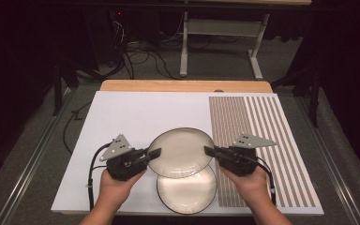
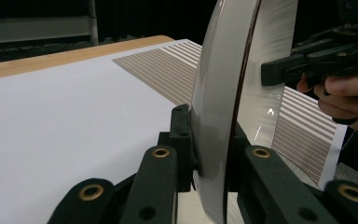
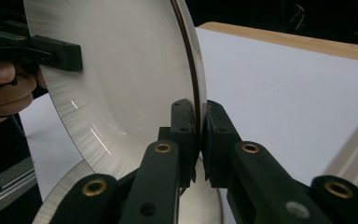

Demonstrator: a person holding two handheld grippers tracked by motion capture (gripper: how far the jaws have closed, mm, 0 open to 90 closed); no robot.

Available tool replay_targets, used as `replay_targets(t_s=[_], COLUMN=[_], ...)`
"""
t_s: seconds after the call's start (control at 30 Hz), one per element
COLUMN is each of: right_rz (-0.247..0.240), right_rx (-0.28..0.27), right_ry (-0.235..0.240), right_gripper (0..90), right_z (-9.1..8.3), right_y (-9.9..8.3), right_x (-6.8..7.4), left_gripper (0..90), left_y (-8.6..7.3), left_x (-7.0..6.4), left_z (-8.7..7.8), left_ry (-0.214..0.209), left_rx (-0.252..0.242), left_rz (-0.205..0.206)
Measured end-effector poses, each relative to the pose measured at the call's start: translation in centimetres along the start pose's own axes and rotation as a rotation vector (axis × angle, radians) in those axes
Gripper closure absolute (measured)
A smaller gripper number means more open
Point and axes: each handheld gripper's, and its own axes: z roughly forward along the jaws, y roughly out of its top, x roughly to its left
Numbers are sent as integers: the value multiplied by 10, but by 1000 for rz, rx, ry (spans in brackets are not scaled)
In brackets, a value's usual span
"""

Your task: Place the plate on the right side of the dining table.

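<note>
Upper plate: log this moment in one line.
upper plate lifted | left tool shut on rim | right tool shut on rim | lower plate on table

A: Light falls from above onto the white worktop (image 1: 122,117); everything beyond its far edge sinks into near black.

B: Glare?

A: Thin bright streaks on the plate (image 3: 121,84) in both claw views. The near claw (image 3: 198,140) arms look soft, and the far worktop is blurred too.
</note>
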Motion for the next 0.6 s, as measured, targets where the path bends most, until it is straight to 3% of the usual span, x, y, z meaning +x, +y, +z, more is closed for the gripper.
replay_targets(t_s=[0.2, 0.6], right_rz=[21, 58], right_rx=[-17, -53], right_ry=[-52, -146], right_gripper=[860, 855], right_z=[-26, -67], right_y=[0, -11], right_x=[-21, -55], left_gripper=[804, 800], left_y=[13, 33], left_x=[-9, -30], left_z=[31, 90], left_ry=[-30, -68], left_rx=[16, 64], left_rz=[-12, 7])
